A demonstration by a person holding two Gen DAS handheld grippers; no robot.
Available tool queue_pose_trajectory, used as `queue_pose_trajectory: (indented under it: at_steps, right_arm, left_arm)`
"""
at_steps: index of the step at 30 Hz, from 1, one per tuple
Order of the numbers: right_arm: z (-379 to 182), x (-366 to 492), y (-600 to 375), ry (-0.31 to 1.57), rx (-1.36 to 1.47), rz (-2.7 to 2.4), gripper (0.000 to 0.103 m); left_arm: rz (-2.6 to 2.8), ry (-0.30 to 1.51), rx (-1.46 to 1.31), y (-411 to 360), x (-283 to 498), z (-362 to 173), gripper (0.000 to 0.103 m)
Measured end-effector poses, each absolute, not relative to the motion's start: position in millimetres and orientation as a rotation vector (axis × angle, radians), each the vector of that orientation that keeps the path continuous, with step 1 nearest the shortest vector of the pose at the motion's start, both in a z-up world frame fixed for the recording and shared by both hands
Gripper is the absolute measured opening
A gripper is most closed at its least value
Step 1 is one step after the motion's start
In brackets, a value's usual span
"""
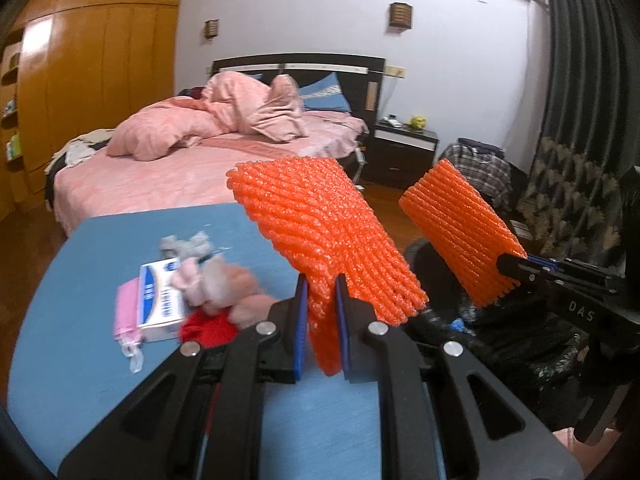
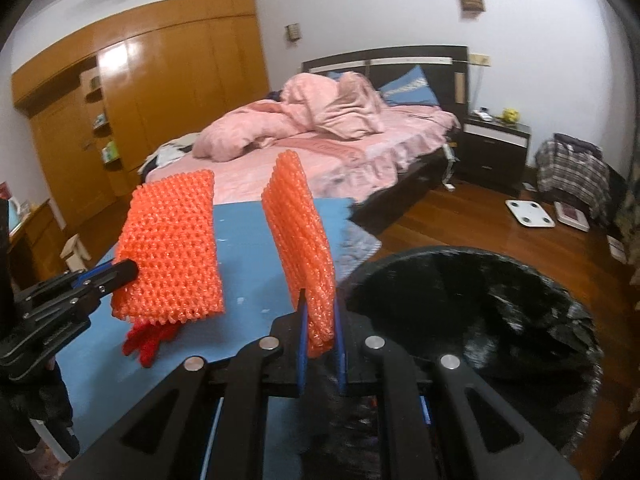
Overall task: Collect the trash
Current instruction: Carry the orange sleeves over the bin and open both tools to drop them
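In the left wrist view my left gripper (image 1: pixel 322 308) is shut on an orange foam net sleeve (image 1: pixel 320 220), held above the blue table (image 1: pixel 72 280). To its right my right gripper (image 1: pixel 516 270) is shut on a second orange net sleeve (image 1: pixel 460 232), over the black-lined bin (image 1: pixel 520 340). In the right wrist view the right gripper (image 2: pixel 320 320) pinches its sleeve (image 2: pixel 300 232) edge-on at the table's edge, beside the bin (image 2: pixel 480 312). The left gripper (image 2: pixel 130 270) and its sleeve (image 2: pixel 172 244) hang to the left. More trash lies on the table: a white and blue box (image 1: pixel 160 300), pink scraps (image 1: pixel 216 284) and a red piece (image 1: pixel 208 328).
A bed with pink bedding (image 2: pixel 320 148) stands behind the table. A wooden wardrobe (image 2: pixel 140 100) covers the left wall and a dark nightstand (image 2: pixel 496 144) is at the right. A white scale (image 2: pixel 530 212) lies on the wooden floor. Dark curtains (image 1: pixel 580 60) hang at the far right.
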State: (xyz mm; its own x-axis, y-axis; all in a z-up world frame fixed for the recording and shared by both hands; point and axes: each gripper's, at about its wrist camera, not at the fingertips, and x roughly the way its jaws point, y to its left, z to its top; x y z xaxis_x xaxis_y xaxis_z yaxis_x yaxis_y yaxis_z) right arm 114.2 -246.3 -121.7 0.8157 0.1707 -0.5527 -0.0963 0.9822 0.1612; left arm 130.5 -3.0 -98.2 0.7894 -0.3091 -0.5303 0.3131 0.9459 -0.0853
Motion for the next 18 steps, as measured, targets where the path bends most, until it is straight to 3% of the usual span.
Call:
queue_pose_trajectory:
  at_steps: [18]
  right_arm:
    - [-146, 91, -372, 0.636, 0.199, -0.143, 0.013]
  left_arm:
    - [-0.626, 0.628, 0.056, -140, 165, -118, 0.013]
